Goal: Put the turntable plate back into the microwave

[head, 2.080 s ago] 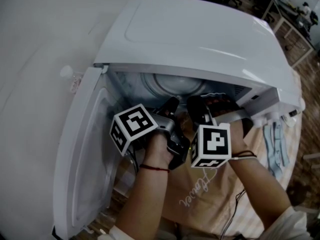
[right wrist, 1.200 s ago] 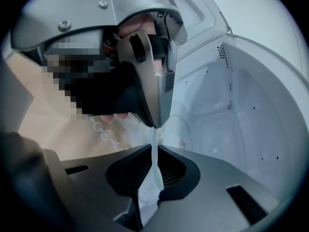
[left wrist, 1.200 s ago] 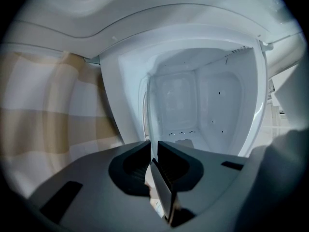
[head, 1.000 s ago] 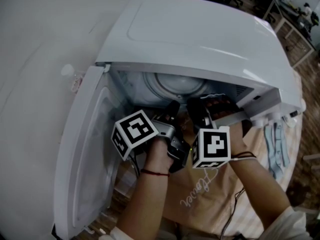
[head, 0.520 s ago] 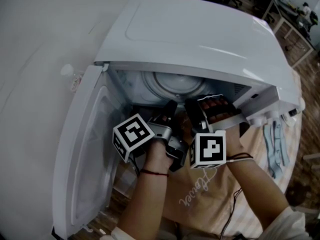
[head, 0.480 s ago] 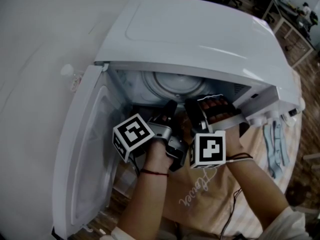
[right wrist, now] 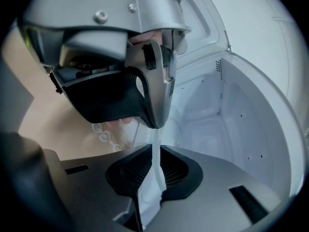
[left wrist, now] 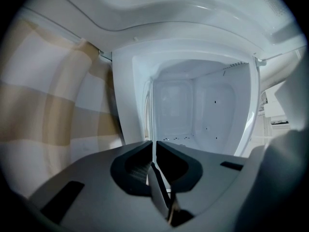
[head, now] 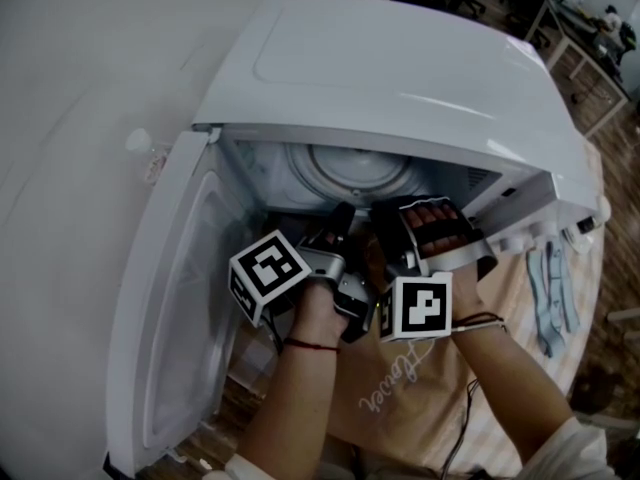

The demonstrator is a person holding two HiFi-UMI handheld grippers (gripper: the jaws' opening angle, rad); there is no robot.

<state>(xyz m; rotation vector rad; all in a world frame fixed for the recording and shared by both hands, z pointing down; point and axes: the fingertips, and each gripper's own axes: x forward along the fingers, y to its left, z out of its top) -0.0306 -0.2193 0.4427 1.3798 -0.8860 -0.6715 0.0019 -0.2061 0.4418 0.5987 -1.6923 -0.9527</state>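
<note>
The white microwave point(head: 400, 78) stands with its door point(head: 165, 328) swung open to the left. The clear glass turntable plate point(head: 350, 175) lies in the cavity mouth, its round rim showing under the top edge. My left gripper point(head: 342, 216) and right gripper point(head: 392, 223) sit side by side at the plate's near edge. In the left gripper view the left gripper point(left wrist: 154, 151) is shut on the thin glass edge point(left wrist: 153, 115). In the right gripper view the right gripper point(right wrist: 155, 161) is shut on the same plate point(right wrist: 155, 146), with the left gripper point(right wrist: 145, 81) close above it.
A tan checked cloth point(head: 520, 278) covers the table under the microwave, with a pale folded towel point(head: 555, 288) at the right. The open door blocks the left side; a white wall point(head: 80, 88) runs behind. Cavity walls point(left wrist: 203, 105) close in around the plate.
Both hands have drifted slightly back toward me, the marker cubes lower in the head view. Both grippers stay shut on the plate.
</note>
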